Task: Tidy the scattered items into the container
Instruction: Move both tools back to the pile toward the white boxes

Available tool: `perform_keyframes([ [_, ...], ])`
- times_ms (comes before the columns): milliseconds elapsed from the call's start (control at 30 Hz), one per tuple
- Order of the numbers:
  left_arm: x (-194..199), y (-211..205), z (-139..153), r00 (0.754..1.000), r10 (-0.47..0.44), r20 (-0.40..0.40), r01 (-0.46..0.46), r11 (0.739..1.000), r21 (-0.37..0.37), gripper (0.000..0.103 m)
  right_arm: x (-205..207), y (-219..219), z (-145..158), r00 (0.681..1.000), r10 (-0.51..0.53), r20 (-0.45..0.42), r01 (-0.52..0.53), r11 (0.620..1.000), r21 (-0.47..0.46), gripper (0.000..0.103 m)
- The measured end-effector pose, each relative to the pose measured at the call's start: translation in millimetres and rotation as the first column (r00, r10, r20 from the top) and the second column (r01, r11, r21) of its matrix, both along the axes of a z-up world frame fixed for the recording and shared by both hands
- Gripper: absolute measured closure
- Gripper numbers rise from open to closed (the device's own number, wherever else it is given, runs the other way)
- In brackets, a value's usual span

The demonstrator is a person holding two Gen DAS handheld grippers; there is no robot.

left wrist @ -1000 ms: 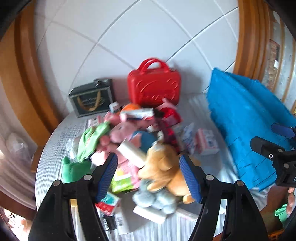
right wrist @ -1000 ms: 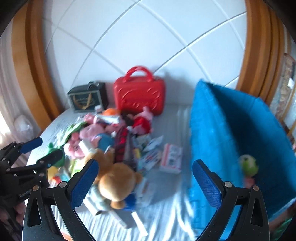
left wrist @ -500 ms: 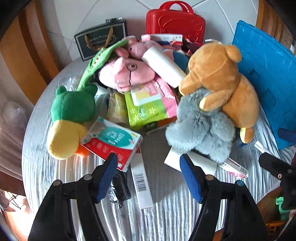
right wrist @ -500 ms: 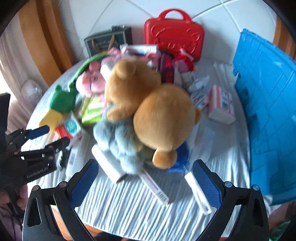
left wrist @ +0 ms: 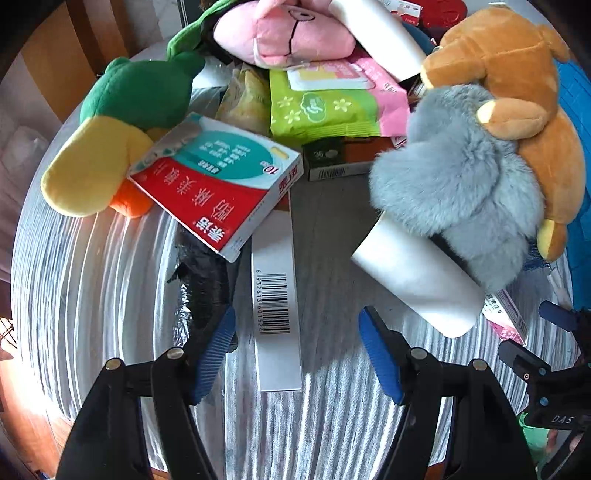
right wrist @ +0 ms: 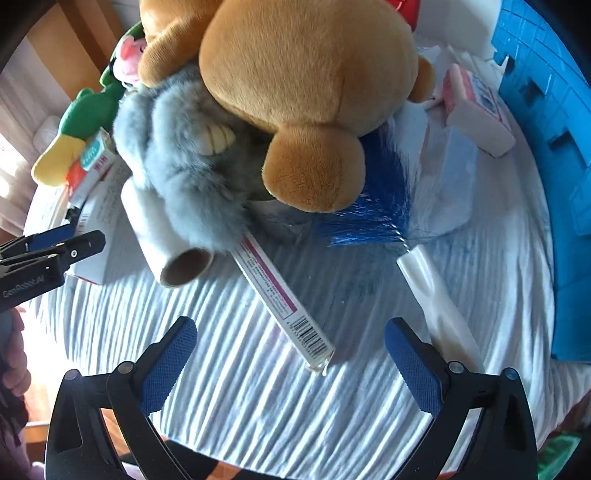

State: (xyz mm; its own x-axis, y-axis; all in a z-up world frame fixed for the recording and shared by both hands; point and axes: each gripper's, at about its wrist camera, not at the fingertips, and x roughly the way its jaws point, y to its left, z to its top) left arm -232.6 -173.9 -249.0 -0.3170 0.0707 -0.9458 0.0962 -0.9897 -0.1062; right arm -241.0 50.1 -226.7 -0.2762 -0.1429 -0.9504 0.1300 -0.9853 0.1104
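Note:
A pile of scattered items lies on the round, grey-striped table. My left gripper hangs open just above it, with a long white barcoded box lying between its fingers, untouched. A black foil packet sits by the left finger. My right gripper is open too, low over the end of a slim pink-striped box. Above both lie a brown teddy bear, a grey furry toy and a white roll. The blue container stands at the right.
A green duck plush, a red-and-teal medicine box, a green wipes pack and a pink pig plush crowd the left side. A blue-bristled brush and a pink-white box lie near the container.
Both grippers have dropped toward the table and tipped downward. The pile now fills the views, and the wall, red case and dark box have slid out of sight. The jaws kept their width.

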Motion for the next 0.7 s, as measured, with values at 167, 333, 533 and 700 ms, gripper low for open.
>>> perform_keyframes([
  [167, -3, -5, -13, 0.999, 0.027, 0.016, -0.027, 0.999, -0.020, 0.034, -5, -6, -16, 1.000, 0.021, 0.020, -0.022, 0.998, 0.058, 0.000],
  [333, -7, -7, -24, 0.999, 0.038, 0.023, -0.038, 0.999, -0.015, 0.034, -5, -18, -19, 0.999, 0.042, 0.007, -0.042, 0.999, 0.020, 0.000],
  [533, -3, -2, -27, 1.000, 0.026, -0.015, -0.027, 0.999, -0.040, 0.031, -4, -13, -36, 0.999, 0.012, 0.037, -0.013, 1.000, 0.024, 0.000],
  [700, 3, 3, -28, 1.000, 0.023, -0.021, -0.024, 0.999, -0.041, 0.019, 1, -14, -42, 1.000, -0.004, 0.006, 0.004, 0.997, 0.077, 0.000],
])
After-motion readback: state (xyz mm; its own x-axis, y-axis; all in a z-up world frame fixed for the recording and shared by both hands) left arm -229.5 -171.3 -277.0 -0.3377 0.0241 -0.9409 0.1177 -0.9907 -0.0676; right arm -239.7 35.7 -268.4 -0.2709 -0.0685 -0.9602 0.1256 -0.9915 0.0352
